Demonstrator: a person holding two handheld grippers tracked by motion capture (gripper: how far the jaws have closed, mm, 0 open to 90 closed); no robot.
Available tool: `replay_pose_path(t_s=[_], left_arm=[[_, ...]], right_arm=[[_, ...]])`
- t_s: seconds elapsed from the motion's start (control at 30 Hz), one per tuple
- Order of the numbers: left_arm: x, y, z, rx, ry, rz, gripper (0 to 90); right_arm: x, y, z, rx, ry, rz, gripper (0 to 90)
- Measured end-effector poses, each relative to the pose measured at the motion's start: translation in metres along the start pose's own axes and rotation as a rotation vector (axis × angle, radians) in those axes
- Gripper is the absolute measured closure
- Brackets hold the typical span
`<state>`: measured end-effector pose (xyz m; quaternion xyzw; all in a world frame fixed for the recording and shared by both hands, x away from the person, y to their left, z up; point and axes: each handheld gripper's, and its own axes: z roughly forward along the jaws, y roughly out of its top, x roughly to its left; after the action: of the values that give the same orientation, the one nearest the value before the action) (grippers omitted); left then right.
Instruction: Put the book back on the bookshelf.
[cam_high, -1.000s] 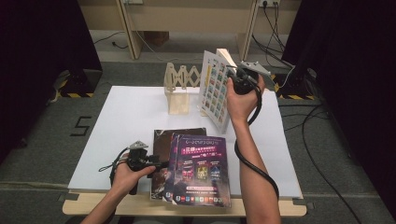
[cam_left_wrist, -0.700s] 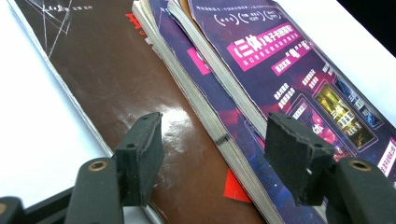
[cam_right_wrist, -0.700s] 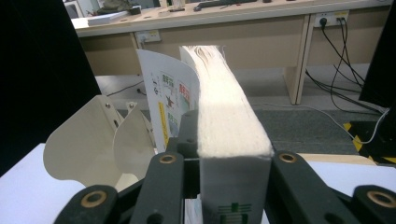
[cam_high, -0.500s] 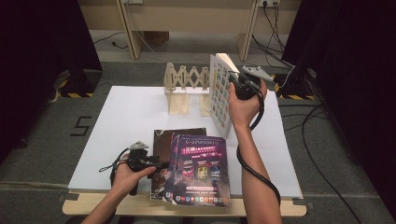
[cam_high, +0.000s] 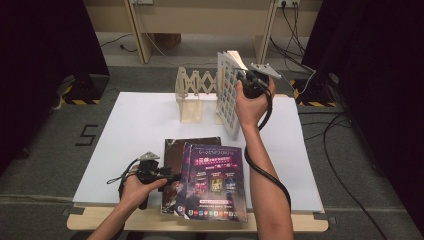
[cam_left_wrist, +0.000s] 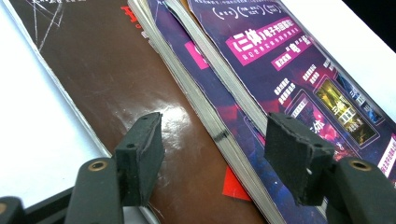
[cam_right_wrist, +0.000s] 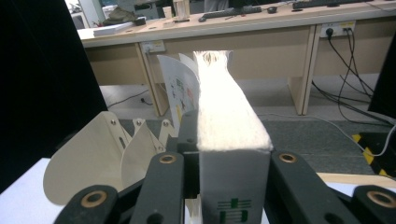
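White surface (cam_high: 135, 130) sitting on grey carpet, dark curtains either side. Upper right of centre in the high view, the right gripper (cam_high: 246, 84) has its jaws clamped on a thick white book (cam_high: 227, 95), held upright just beside the wooden accordion rack (cam_high: 196, 90). Lower left, the left gripper (cam_high: 165, 176) rests at the edge of the stack of magazines (cam_high: 212, 182), jaws apart, with the brown cover (cam_left_wrist: 112, 84) and the purple one's page edges between them, nothing pinched.
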<state>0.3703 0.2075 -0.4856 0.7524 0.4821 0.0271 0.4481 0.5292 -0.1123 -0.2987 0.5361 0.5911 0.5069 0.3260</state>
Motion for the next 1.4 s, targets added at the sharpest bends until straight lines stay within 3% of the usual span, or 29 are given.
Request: replay_pose_path(t_s=[0.2, 0.3, 0.53, 0.67, 0.83, 1.1, 1.27, 1.3, 1.4], left_arm=[[0.002, 0.0, -0.001, -0.005, 0.005, -0.007, 36.1], [0.003, 0.0, -0.001, -0.001, 0.002, -0.006, 36.1], [0.003, -0.001, -0.002, -0.001, 0.004, -0.005, 36.1], [0.002, -0.002, 0.0, 0.004, 0.006, -0.004, 36.1], [0.0, -0.002, 0.0, 0.004, 0.004, -0.003, 36.1], [0.0, -0.002, 0.0, 0.004, 0.004, -0.001, 36.1], [0.001, -0.002, 0.001, 0.007, 0.003, 0.001, 36.1], [0.0, -0.002, 0.001, 0.008, 0.002, 0.001, 36.1], [0.0, -0.002, 0.001, 0.008, 0.001, 0.001, 36.1]], right_arm=[[0.004, 0.004, 0.018, -0.024, -0.009, -0.009, 74.5], [0.004, -0.002, 0.027, -0.024, -0.017, -0.017, 74.4], [0.002, -0.018, 0.021, -0.031, -0.048, -0.069, 73.8], [-0.004, -0.023, 0.012, 0.003, -0.034, -0.057, 72.9], [-0.012, -0.016, 0.007, 0.048, -0.004, -0.053, 70.0], [-0.016, -0.004, 0.016, 0.112, 0.021, -0.024, 65.1], [-0.014, -0.005, 0.023, 0.172, 0.012, -0.026, 73.2], [-0.013, -0.003, 0.023, 0.178, -0.01, -0.041, 74.2], [-0.012, -0.003, 0.024, 0.158, -0.02, -0.037, 74.6]])
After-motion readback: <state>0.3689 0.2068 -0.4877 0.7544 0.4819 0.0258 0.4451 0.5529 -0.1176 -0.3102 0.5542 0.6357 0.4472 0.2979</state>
